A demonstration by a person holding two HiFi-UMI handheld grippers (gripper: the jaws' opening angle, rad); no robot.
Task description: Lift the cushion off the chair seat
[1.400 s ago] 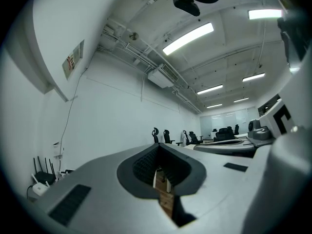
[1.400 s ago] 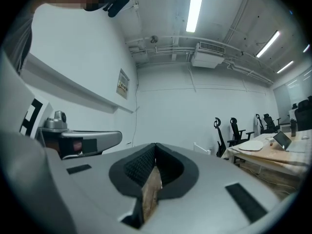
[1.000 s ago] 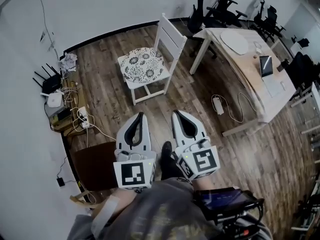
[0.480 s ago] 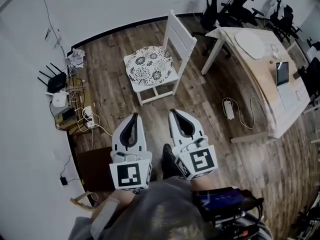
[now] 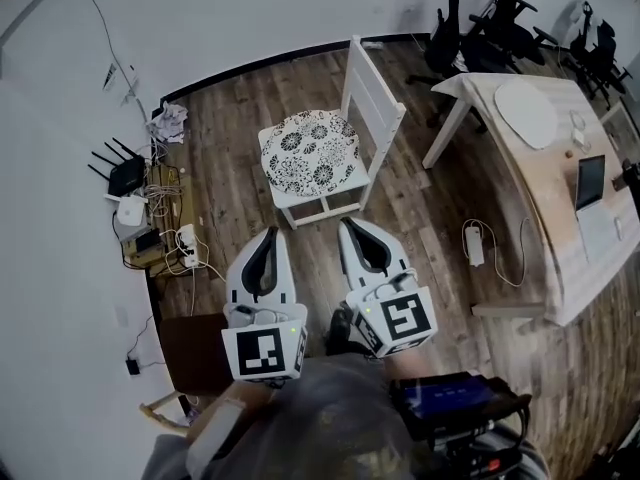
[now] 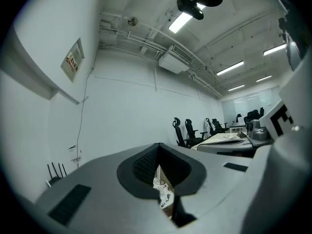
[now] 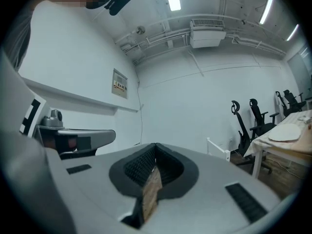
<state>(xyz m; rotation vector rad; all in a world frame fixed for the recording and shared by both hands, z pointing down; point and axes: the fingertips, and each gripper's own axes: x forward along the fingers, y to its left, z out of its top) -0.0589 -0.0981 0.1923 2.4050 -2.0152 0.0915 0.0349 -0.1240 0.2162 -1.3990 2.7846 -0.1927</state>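
Note:
A round cushion point(image 5: 310, 151) with a black-and-white flower pattern lies on the seat of a white wooden chair point(image 5: 377, 90) on the plank floor. My left gripper point(image 5: 271, 234) and right gripper point(image 5: 349, 225) are held side by side, level, a short way in front of the chair, touching nothing. Both are shut and empty. In the left gripper view a sliver of the cushion point(image 6: 163, 194) shows through the slit between the left gripper's point(image 6: 159, 146) closed jaws. The right gripper point(image 7: 156, 145) view shows only floor through its slit, with the chair's backrest point(image 7: 218, 149) to the right.
A pale wooden table point(image 5: 520, 158) with a laptop point(image 5: 591, 182) stands at the right, and a power adapter with cable point(image 5: 474, 244) lies on the floor beside it. Routers and power strips point(image 5: 140, 213) crowd the left wall. Black office chairs point(image 5: 480, 18) stand at the back.
The person has walked toward the chair with both grippers carried along. The chair and cushion now sit lower and nearer the grippers in the head view. Both grippers stay shut.

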